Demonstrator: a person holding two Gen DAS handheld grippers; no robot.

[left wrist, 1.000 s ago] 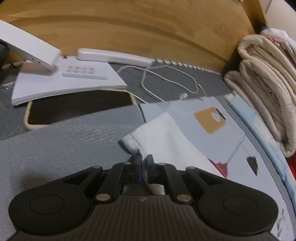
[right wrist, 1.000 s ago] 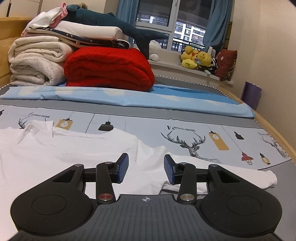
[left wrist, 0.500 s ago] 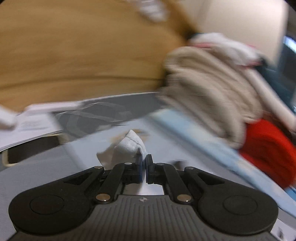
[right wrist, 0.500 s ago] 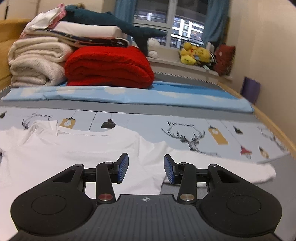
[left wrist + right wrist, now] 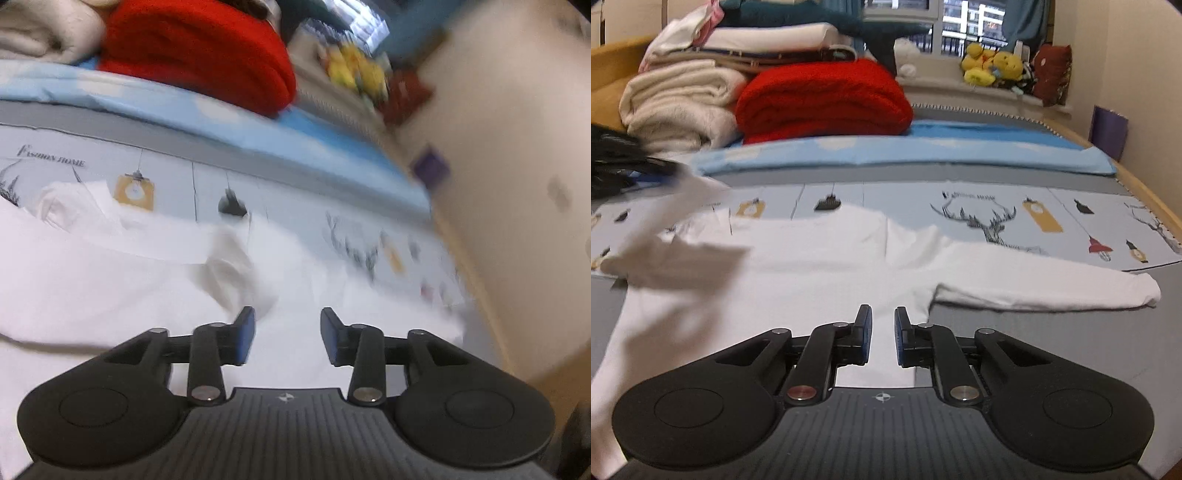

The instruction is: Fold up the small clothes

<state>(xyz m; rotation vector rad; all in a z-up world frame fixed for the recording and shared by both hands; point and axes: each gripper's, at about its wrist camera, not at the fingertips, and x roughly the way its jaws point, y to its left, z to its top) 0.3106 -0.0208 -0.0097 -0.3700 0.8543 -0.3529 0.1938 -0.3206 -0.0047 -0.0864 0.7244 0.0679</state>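
Step in hand, as judged: first sleeve fold of a long-sleeved top. One sleeve appears thrown in over the body; the other is not yet folded.

Bed (image 5: pixel 1052 332): grey mattress surface with a printed sheet (deer, lamps, lettering) laid across it. Far side carries a red blanket (image 5: pixel 827 99) and a stack of cream bedding (image 5: pixel 679 103).

White shirt (image 5: pixel 812 266): lies flat on the bed, across the printed sheet and the near grey strip, collar toward the far side. Thin knit, limp, a few soft creases across the chest. Right sleeve (image 5: pixel 1045 291) runs out straight to the right, cuff well clear of the body. Left sleeve (image 5: pixel 236 273) sits bunched on the chest, blurred in both views, so I cannot tell whether it has settled.

Left gripper (image 5: pixel 287 334): jaws wide apart, nothing between them, hovering above the shirt body just near of the bunched sleeve. View is motion-blurred.

Right gripper (image 5: pixel 882 334): jaws nearly together, a narrow gap showing, empty. It hangs low over the near right part of the body, by the armpit seam.

Next move, judged: right gripper goes out to the right cuff, pinches the fabric, carries it left across the chest. Needs a low approach to catch the thin cloth without dragging the body. Left sleeve may want flattening first.
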